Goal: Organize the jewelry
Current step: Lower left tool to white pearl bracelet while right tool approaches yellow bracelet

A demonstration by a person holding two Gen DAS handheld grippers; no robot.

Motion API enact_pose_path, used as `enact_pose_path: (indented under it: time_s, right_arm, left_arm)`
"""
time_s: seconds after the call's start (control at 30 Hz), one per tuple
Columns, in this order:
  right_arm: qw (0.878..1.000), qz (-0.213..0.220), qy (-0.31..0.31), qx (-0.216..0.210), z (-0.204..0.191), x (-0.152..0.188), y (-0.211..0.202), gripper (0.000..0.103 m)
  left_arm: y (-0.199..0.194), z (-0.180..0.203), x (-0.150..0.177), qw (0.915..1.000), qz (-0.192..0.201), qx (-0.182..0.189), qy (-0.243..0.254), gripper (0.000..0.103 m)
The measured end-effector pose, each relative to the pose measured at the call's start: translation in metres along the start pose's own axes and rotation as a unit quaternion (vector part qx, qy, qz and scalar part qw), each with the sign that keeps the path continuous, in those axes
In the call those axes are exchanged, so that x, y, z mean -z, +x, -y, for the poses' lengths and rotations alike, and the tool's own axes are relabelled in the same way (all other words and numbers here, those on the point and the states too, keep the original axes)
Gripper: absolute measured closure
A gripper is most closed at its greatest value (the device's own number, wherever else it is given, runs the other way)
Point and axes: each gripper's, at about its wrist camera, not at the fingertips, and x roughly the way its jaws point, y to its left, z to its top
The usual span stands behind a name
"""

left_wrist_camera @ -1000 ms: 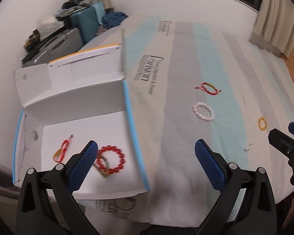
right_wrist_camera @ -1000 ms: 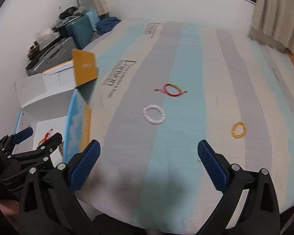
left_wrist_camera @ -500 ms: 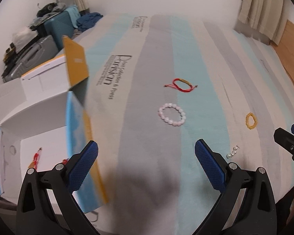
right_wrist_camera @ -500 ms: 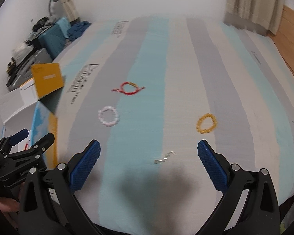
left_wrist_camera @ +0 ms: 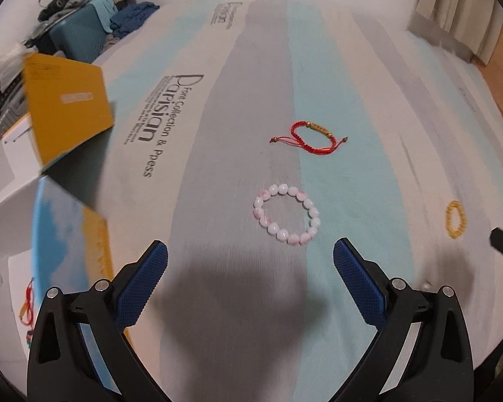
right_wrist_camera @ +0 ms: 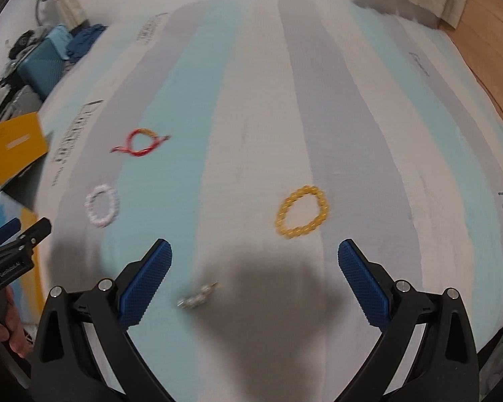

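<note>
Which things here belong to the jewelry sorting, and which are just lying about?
Job:
pink bead bracelet
red cord bracelet
yellow bead bracelet
small silver piece
open box, with a red cord piece inside
left gripper and right gripper, both open

Lying about:
teal suitcase
blue clothes
curtain

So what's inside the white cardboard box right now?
The white cardboard box shows a red cord bracelet on its floor; its blue-and-yellow side flap hides the rest.
</note>
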Motion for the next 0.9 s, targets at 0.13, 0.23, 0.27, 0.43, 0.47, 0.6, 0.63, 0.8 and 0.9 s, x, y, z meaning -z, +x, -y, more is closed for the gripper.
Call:
enact_pose_path:
  time_s: [0.13, 0.23, 0.27, 0.43, 0.47, 0.6, 0.63, 0.8, 0.9]
  right_arm:
    - [1.0, -0.017, 0.008, 0.011, 0.017, -0.012, 0.031, 0.008]
    - [0.999, -0.032, 0.013, 0.015, 0.025, -0.017, 0.054, 0.008]
    - [0.999, -0.038, 0.016, 0.016, 0.028, -0.018, 0.063, 0.008]
    - [0.998, -0.063, 0.027, 0.012, 0.038, -0.019, 0.095, 0.008]
    - [0.997, -0.067, 0.029, 0.012, 0.04, -0.019, 0.101, 0.008]
    - [0.996, -0.076, 0.036, 0.009, 0.045, -0.016, 0.115, 0.01]
    - [0.996, -0.077, 0.036, 0.008, 0.045, -0.015, 0.117, 0.011]
    - [0.996, -0.074, 0.04, 0.011, 0.048, -0.011, 0.123, 0.023]
    - [0.997, -0.068, 0.037, 0.015, 0.045, -0.01, 0.122, 0.032]
  left_arm:
    - [0.03, 0.004, -0.011, 0.9999, -0.013, -0.001, 0.005, 0.006]
    - [0.052, 0.008, -0.016, 0.9997, -0.023, -0.001, 0.011, 0.006]
    - [0.059, 0.01, -0.017, 0.9995, -0.028, -0.001, 0.012, 0.006]
    - [0.08, 0.019, -0.019, 0.9992, -0.032, 0.001, 0.026, 0.006]
    - [0.084, 0.02, -0.019, 0.9991, -0.034, 0.002, 0.027, 0.006]
    - [0.099, 0.027, -0.018, 0.9986, -0.039, 0.007, 0.033, 0.006]
    - [0.101, 0.029, -0.017, 0.9986, -0.04, 0.009, 0.035, 0.006]
    - [0.108, 0.033, -0.016, 0.9985, -0.041, 0.012, 0.035, 0.012]
    - [0.107, 0.032, -0.017, 0.9986, -0.04, 0.019, 0.031, 0.027]
